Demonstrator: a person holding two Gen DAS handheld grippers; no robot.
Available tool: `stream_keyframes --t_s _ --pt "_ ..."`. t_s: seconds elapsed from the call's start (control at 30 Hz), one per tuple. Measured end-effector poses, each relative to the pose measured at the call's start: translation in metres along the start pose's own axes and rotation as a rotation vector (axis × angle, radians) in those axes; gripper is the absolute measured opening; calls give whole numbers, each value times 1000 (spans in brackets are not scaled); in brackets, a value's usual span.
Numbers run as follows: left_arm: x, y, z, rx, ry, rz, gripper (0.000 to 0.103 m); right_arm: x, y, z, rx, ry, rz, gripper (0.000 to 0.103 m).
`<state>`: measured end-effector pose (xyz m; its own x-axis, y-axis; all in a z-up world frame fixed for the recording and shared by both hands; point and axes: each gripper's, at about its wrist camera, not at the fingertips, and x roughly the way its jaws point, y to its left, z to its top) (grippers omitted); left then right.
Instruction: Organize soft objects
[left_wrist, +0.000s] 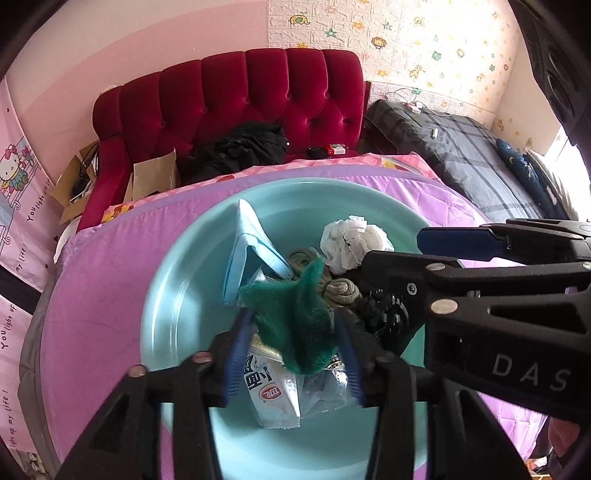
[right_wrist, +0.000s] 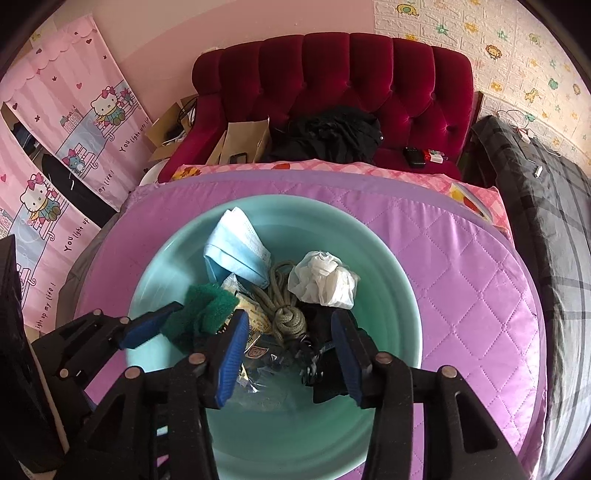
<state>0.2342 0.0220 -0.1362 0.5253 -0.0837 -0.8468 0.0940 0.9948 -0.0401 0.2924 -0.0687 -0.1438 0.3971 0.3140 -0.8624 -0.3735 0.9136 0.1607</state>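
A teal basin (left_wrist: 173, 280) (right_wrist: 391, 302) on the purple quilt holds a blue face mask (left_wrist: 247, 243) (right_wrist: 236, 251), a crumpled white bag (left_wrist: 351, 240) (right_wrist: 325, 277), a coiled olive rope (right_wrist: 288, 317), white packets (left_wrist: 277, 395) and a black strap with clasps (right_wrist: 317, 354). My left gripper (left_wrist: 293, 354) is open over the basin. A green scouring cloth (left_wrist: 295, 325) (right_wrist: 199, 314) sits loose between its blue pads, with a gap on each side. My right gripper (right_wrist: 290, 356) is open too, straddling the black strap and the rope without touching them. Its fingers (left_wrist: 458, 240) reach in from the right.
The purple quilt (right_wrist: 461, 288) covers a round surface around the basin. Behind it stands a red tufted sofa (right_wrist: 369, 74) with black clothes (right_wrist: 332, 133) and a paper bag (right_wrist: 243, 140). A grey plaid bed (right_wrist: 546, 192) is on the right, a pink cartoon curtain (right_wrist: 66, 147) on the left.
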Motion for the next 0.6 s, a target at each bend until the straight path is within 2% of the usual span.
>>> stream_keyframes --t_s 0.03,0.07,0.1,0.17,0.23,0.6 --pt "-1 1 0 -7 -4 -1 73 -2 0 0 -1 -5 -16 58" --pt "-3 1 0 -12 -7 -1 83 -4 0 0 -2 -11 -30 66" --pt "-4 2 0 -15 -9 5 96 -5 0 0 0 -17 -34 71" --pt "-4 2 0 -16 -11 26 103 -8 0 -1 3 -24 -45 87" --pt "-6 2 -2 -13 -14 42 103 -10 0 -3 -3 -26 -65 103" --pt "-27 -5 -19 9 -28 84 103 -35 2 -28 -4 -30 -112 103"
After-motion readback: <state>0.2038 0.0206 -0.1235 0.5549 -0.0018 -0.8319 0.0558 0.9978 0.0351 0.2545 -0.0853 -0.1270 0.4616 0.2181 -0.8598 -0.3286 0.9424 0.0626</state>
